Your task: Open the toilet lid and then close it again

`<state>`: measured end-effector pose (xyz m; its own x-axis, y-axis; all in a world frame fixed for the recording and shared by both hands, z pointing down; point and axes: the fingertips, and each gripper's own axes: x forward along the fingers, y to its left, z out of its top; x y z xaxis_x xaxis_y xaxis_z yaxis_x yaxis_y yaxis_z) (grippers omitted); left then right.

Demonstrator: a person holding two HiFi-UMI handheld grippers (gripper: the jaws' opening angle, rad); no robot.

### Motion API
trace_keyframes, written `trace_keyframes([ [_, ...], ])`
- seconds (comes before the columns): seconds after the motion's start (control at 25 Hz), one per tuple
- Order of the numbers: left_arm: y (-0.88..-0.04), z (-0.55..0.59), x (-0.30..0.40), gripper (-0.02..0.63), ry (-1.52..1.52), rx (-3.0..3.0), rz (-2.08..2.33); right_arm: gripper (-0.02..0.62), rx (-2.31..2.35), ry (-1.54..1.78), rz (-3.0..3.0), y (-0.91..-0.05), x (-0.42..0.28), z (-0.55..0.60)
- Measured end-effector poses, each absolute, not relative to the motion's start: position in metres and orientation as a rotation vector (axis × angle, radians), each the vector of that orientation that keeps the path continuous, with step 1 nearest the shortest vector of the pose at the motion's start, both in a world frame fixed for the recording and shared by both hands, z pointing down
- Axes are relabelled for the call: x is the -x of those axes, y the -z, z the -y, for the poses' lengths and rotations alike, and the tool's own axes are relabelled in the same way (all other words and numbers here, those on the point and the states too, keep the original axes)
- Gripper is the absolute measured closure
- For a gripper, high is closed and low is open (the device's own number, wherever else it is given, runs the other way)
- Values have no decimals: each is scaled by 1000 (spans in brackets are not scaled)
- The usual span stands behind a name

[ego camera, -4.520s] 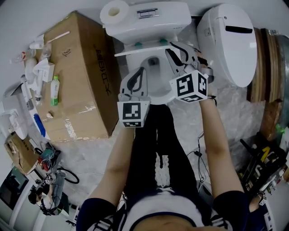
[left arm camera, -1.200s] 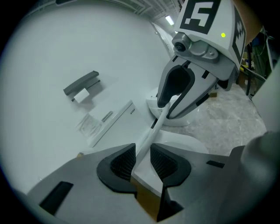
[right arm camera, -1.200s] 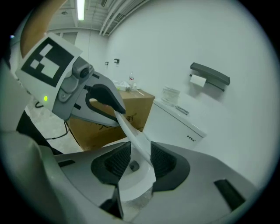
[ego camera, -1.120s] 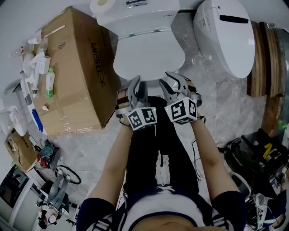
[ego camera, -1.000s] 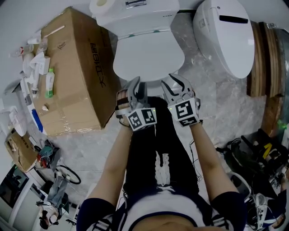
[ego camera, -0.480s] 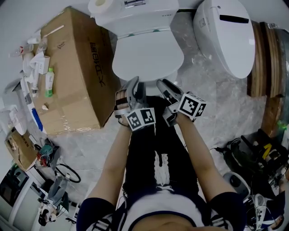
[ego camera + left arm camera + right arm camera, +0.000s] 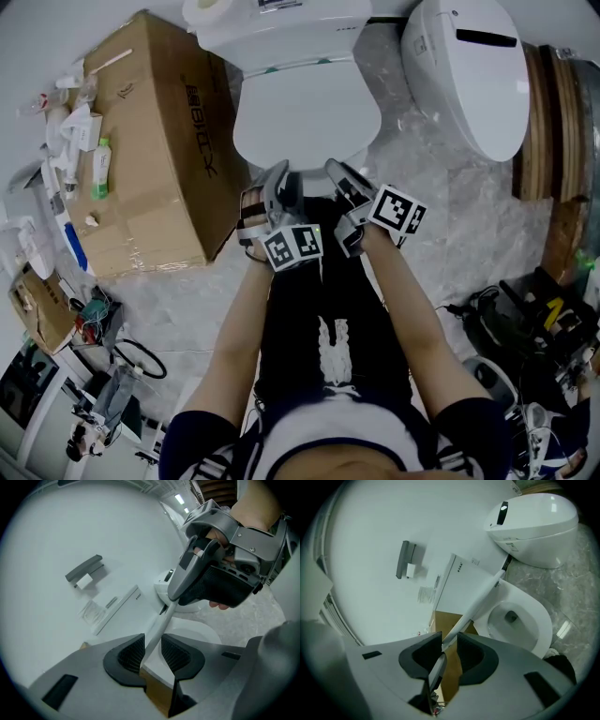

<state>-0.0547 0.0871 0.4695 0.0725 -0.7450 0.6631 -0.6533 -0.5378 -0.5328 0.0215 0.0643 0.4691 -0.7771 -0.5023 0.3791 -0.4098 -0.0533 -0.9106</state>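
The white toilet lid (image 7: 305, 112) lies low over the bowl, its front edge a little raised. Both grippers are at that front edge. My left gripper (image 7: 281, 180) has the thin lid rim (image 7: 158, 625) between its pads and is shut on it. My right gripper (image 7: 337, 178), rolled onto its side, has just been closing its jaws with the same rim (image 7: 476, 603) between them, and the pads sit against it. In the right gripper view the seat and open bowl (image 7: 534, 620) show under the lid.
A large cardboard box (image 7: 141, 141) with bottles and clutter on top stands against the toilet's left side. A second white toilet (image 7: 473, 80) stands at the right. A paper roll (image 7: 214, 11) sits on the tank. Cables and tools (image 7: 548, 323) lie on the floor at the right.
The lid, upright with the bowl open in the earliest frame, now lies low. In the last second the right gripper rolled onto its side at the rim. The left gripper stayed put.
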Motion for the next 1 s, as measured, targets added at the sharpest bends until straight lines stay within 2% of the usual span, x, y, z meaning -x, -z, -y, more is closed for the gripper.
trace_keyframes([
  [0.8, -498, -134, 51, 502, 1547, 2284, -1352, 511, 1050, 2099, -2124, -505, -27, -102],
  [1.0, -496, -145, 49, 536, 1533, 2305, -1371, 511, 1071, 2114, -2128, -511, -30, -108],
])
